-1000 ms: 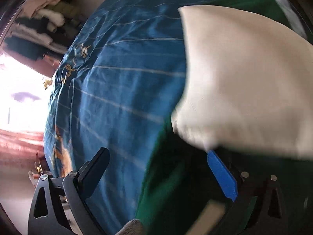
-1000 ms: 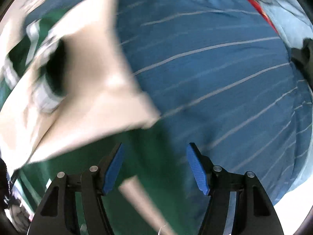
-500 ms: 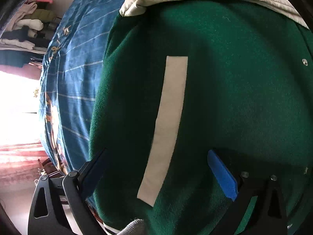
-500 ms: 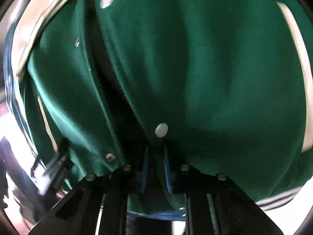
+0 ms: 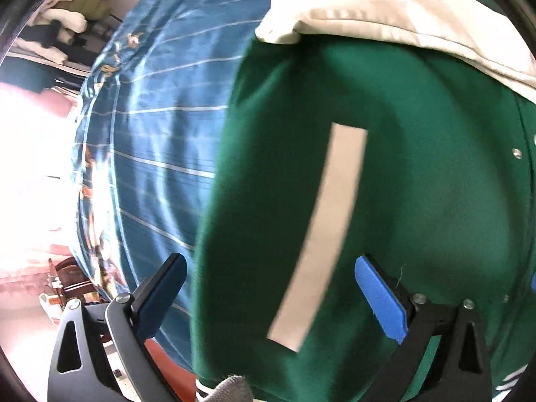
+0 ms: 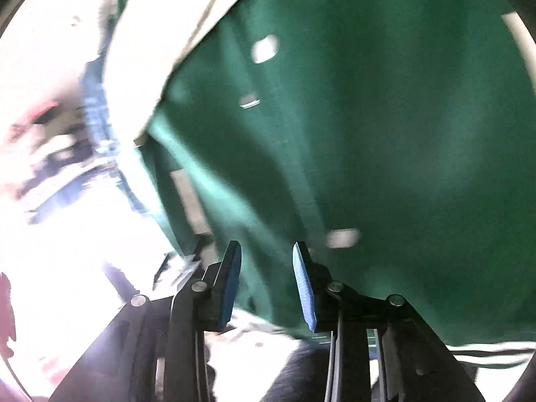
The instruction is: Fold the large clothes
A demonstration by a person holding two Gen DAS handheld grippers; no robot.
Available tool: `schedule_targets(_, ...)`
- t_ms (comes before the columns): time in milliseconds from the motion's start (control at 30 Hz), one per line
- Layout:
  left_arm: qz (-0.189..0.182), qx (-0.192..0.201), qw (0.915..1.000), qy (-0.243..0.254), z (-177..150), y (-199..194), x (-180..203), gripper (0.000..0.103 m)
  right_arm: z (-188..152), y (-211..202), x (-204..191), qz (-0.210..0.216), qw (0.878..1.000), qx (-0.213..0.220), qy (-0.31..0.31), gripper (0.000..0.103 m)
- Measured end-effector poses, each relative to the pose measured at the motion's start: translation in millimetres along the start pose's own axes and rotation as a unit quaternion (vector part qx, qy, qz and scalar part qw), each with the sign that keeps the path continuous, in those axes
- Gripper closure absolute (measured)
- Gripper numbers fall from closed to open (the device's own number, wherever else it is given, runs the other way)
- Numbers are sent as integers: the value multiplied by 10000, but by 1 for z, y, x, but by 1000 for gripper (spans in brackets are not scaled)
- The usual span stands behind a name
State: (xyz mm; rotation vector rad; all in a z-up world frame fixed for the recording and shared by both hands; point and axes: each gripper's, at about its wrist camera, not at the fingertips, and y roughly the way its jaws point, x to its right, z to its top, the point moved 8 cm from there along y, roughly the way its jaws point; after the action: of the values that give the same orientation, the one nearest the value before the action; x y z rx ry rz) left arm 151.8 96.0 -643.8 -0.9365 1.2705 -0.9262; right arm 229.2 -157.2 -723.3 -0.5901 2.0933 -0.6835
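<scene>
The green jacket (image 5: 418, 184) lies on the bed (image 5: 160, 134), one cream sleeve (image 5: 385, 23) folded across. Left hand-held gripper (image 5: 271, 298) released; right hand-held gripper (image 6: 268, 278) part-open, gripping nothing. Most folding seems left

Blue striped bedspread (image 5: 160, 140) with gold pattern at edge. Piled clothes (image 5: 63, 23) beyond it, top left. Dark wooden furniture (image 5: 67, 278) below.

no readable text, labels or numbers

A home bedroom: blue striped bedspread (image 5: 160, 140), stacked clothes (image 5: 67, 30) beyond
</scene>
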Motion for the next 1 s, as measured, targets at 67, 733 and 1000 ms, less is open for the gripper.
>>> schedule_targets(67, 135, -141, 9998, 44, -4, 14, -4, 0, 4, 27, 29, -806, 9967, -40, 24, 69)
schedule_targets(733, -224, -260, 9989, -330, -26, -7, -45, 0, 13, 14, -9, -1234, 9882, 909, -83, 92)
schedule_targets(1000, -126, -577, 9980, -244, -40, 16, -46, 0, -5, 64, 34, -949, 9949, -80, 332, 87)
